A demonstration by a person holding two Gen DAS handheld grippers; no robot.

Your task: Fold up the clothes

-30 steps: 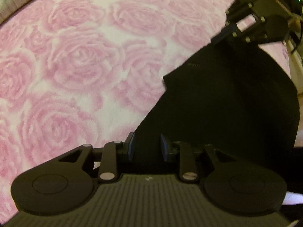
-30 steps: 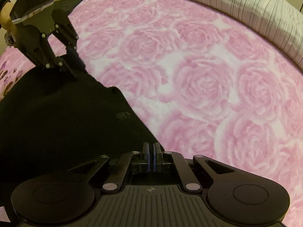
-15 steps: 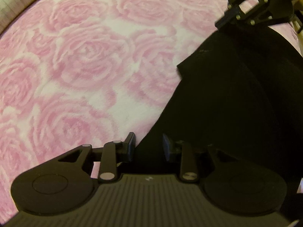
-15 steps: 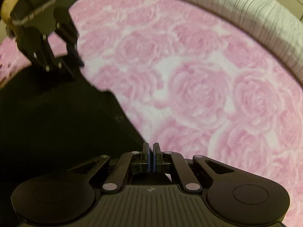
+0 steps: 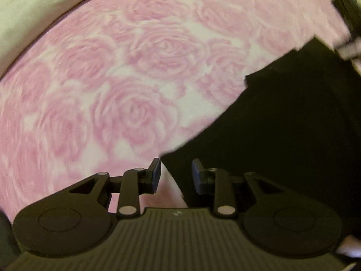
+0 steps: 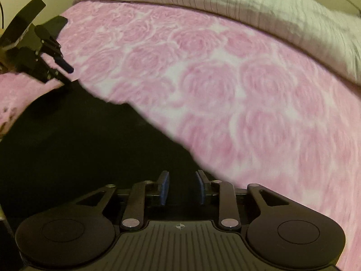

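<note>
Scene, L to R, per wrist view.

Left wrist view: pink rose-print blanket (image 5: 135, 72) fills left and centre; a pale striped cover (image 5: 27, 18) sits at far left edge. The left gripper (image 5: 176, 176) is at near centre, pads apart. The black garment (image 5: 293, 135) lies flat on the blanket at right; its near-left corner reaches in between the pads, but neither pad presses it, so no grip. Jaws have just narrowed slightly. Far right, a blurred part of the right gripper (image 5: 348, 22) shows at the garment's far corner.

Right wrist view: left gripper (image 6: 56, 67) at far left, above the garment's far corner, pads apart, apparently clear of cloth. Black garment (image 6: 79, 146) covers near-left; rose-print blanket (image 6: 259, 101) centre and right; striped cover (image 6: 225, 4) along far edge. Right gripper (image 6: 181, 189) near centre: jaws have just been opening; pads now apart over the garment's edge, dark cloth behind the gap, nothing clamped.

Step in hand (judged): release after laying a fold; both grippers are letting go of the edge.

Next move calls for: clear both grippers of cloth w/o dragging it, pick the next fold line, re-grip two corners of one edge, then carry that edge over evenly.
</note>
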